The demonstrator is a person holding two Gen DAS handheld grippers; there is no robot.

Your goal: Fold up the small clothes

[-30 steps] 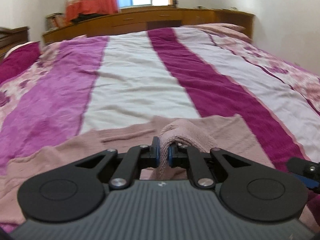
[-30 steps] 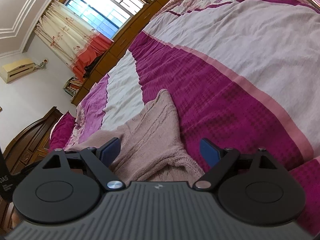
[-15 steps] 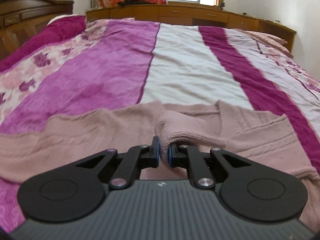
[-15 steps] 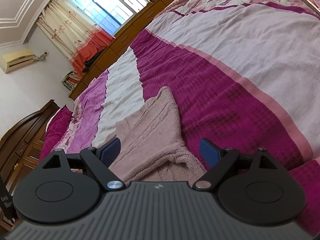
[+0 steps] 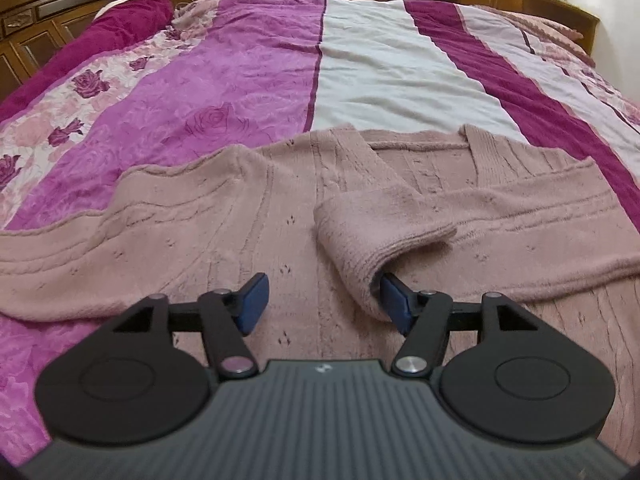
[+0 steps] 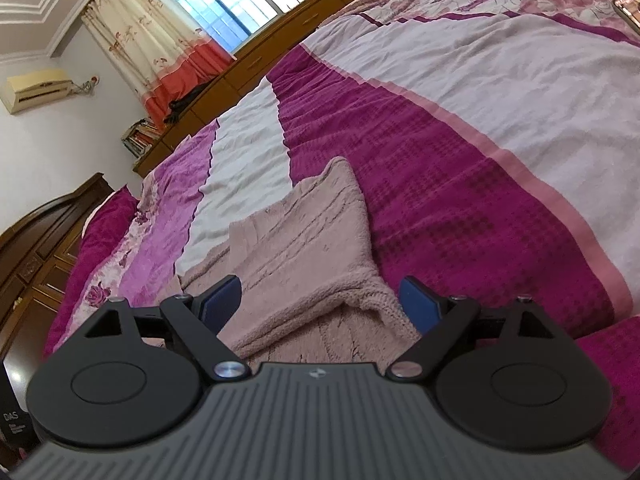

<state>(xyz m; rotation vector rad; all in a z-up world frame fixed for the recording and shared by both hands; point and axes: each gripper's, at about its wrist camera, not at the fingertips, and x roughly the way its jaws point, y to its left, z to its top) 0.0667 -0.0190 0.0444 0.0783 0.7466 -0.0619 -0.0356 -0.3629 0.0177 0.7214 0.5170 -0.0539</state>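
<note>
Near the bed's (image 5: 396,72) near edge, on the striped cover, the pink sweater (image 5: 208,240) lies spread flat, one sleeve (image 5: 372,232) folded across its front. The left gripper (image 5: 324,300) has just been opening and now stands about half open; the sleeve cuff rests against its right pad, unpinched. If the gripper pulls away, the fuzzy knit may well catch that pad and drag the fold undone. The right gripper (image 6: 320,300) hovers wide open, holding nothing, over the sweater's right-hand edge.

Striped bedspread (image 5: 392,64), wooden headboard (image 5: 60,4) — barred window (image 6: 228,8), curtain (image 6: 160,52)
</note>
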